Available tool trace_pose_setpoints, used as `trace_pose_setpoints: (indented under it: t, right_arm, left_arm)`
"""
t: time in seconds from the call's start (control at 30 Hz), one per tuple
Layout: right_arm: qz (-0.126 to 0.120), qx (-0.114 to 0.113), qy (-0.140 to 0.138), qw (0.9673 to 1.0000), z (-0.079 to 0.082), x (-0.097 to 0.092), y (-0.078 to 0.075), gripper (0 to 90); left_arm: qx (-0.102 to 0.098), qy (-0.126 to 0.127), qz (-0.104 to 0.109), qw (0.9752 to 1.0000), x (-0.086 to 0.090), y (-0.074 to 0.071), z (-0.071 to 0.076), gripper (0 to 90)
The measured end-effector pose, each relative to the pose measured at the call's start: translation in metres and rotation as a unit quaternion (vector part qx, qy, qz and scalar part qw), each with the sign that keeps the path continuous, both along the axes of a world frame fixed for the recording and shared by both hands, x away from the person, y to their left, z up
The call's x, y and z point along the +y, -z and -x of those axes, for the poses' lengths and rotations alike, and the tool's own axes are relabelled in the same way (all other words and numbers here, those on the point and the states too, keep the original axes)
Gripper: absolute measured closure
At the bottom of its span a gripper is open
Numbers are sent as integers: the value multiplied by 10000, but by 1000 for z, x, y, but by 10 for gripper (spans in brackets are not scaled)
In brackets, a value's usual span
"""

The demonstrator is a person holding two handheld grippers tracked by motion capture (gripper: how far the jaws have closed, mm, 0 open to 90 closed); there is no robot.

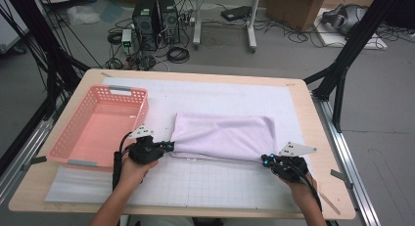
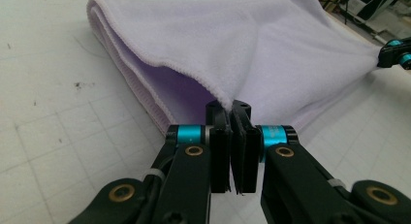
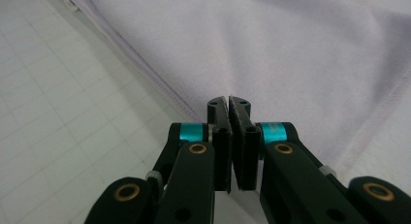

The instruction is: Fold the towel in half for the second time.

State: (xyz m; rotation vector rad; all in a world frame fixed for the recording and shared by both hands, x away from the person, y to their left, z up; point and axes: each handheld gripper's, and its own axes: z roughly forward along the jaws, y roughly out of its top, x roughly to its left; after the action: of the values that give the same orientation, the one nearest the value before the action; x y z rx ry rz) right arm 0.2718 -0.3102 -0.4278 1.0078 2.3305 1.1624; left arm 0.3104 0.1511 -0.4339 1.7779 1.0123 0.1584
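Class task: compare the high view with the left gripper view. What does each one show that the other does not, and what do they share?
High view alone: the pink basket left of the cloth, the wooden table edge, the person's forearms, and floor clutter behind.

Left gripper view alone: close detail of the left gripper shut on the cloth's hemmed edge, and the fold's open inside.

Both: the lilac cloth on the gridded mat, and the right gripper at its far corner.

We see our left tool and right tool: black jaws, cyan collars, brass screws, grey three-cornered plates, black trailing cables. Our forearms are bare.
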Motion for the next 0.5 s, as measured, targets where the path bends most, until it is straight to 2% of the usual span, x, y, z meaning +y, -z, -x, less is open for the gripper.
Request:
trace_pose_setpoints:
  t: [0.03, 0.07, 0.1, 0.13, 0.17, 0.2, 0.23, 0.27, 0.33, 0.37, 0.43, 0.5]
  right_arm:
    - [-65, -71, 22, 10000, 3, -7, -4, 880]
    - [-98, -52, 23, 9999, 4, -9, -6, 880]
    - [-130, 30, -17, 9999, 4, -11, -6, 879]
    - [-95, 150, -55, 9998, 3, -12, -5, 867]
    - [-52, 203, -61, 9998, 4, -13, -4, 838]
    - [-52, 203, -61, 9998, 4, -13, -4, 838]
    - [-158, 204, 77, 9996, 4, -17, -3, 727]
    - [-252, 139, 170, 9994, 4, -20, -5, 701]
    - [-484, 37, 387, 9981, 4, -26, -9, 675]
    - [-499, -37, 525, 9974, 4, -28, -9, 674]
    - [-432, 28, 790, 9959, 3, -30, -6, 674]
    - [-379, 96, 867, 9955, 1, -31, -1, 673]
  left_arm:
    - [53, 21, 26, 10000, 2, 0, 2, 863]
    - [83, 46, 20, 10000, 3, 0, 3, 850]
    - [221, 40, -11, 9997, 4, 2, 5, 814]
    - [270, -1, -55, 9996, 4, 3, 6, 732]
    - [305, -55, -75, 9995, 4, 4, 6, 624]
    - [305, -55, -75, 9995, 4, 4, 6, 553]
    - [290, -92, -110, 9995, 4, 3, 6, 520]
    - [137, -135, -95, 9998, 3, 1, 5, 508]
    - [49, -189, -81, 9998, 1, -1, 1, 492]
    - [49, -189, -81, 9998, 1, -1, 1, 492]
    - [-14, -344, -55, 9994, 0, -2, -5, 494]
    - [-127, -460, -177, 9987, -4, -7, -17, 518]
